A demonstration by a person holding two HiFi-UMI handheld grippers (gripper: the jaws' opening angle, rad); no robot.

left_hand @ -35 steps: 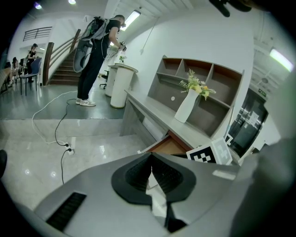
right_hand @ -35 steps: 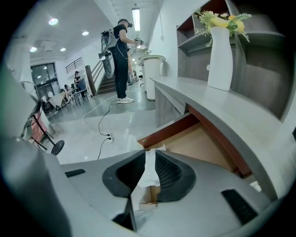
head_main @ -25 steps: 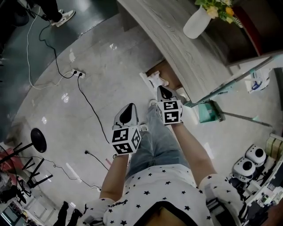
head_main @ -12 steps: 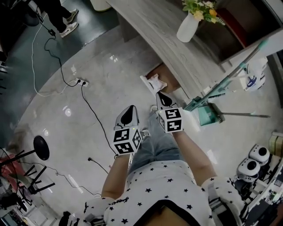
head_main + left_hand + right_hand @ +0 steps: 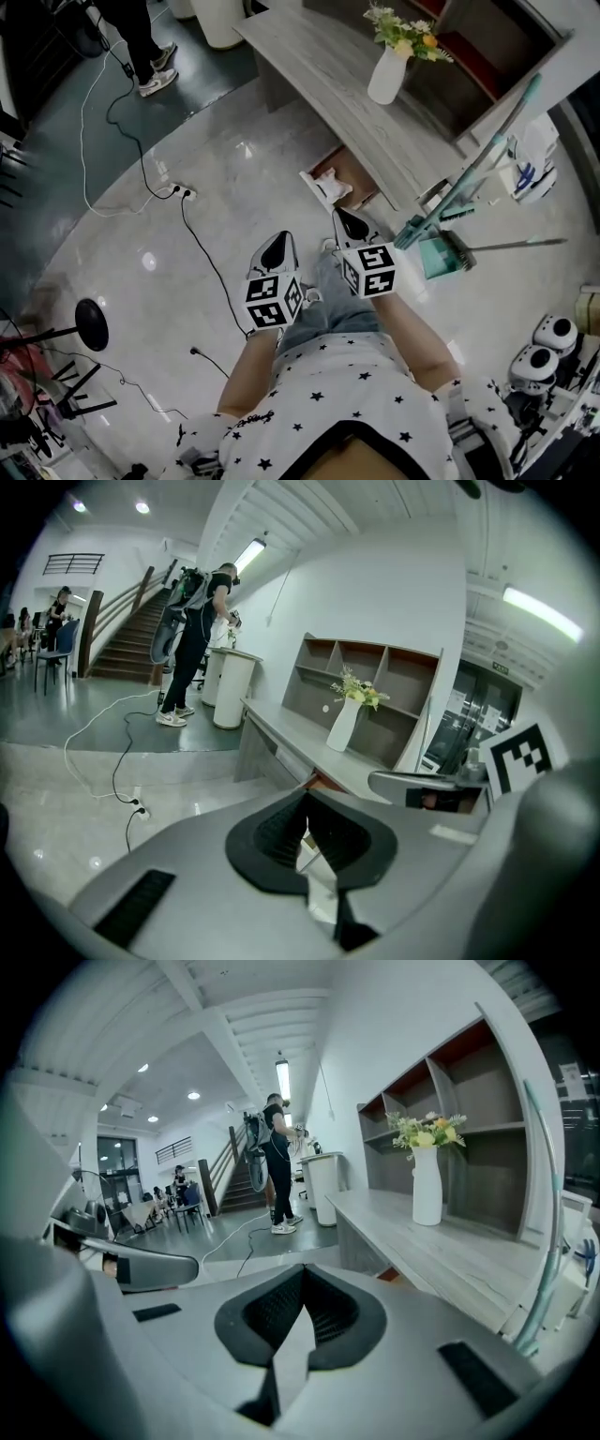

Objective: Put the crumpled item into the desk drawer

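A white crumpled item lies in the open desk drawer, which juts out from under the grey wooden desk. Both grippers hang over the floor short of the drawer, above the person's jeans. My left gripper is shut with nothing in it; its tips meet in the left gripper view. My right gripper is nearer the drawer, also shut and empty, with its tips together in the right gripper view.
A white vase of flowers stands on the desk. A teal broom and dustpan lean to the right of the drawer. Cables and a power strip cross the floor on the left. A person stands at the far left.
The head view has risen and tilted, so more of the desk and shelves shows. Both grippers sit lower in the picture and stay shut.
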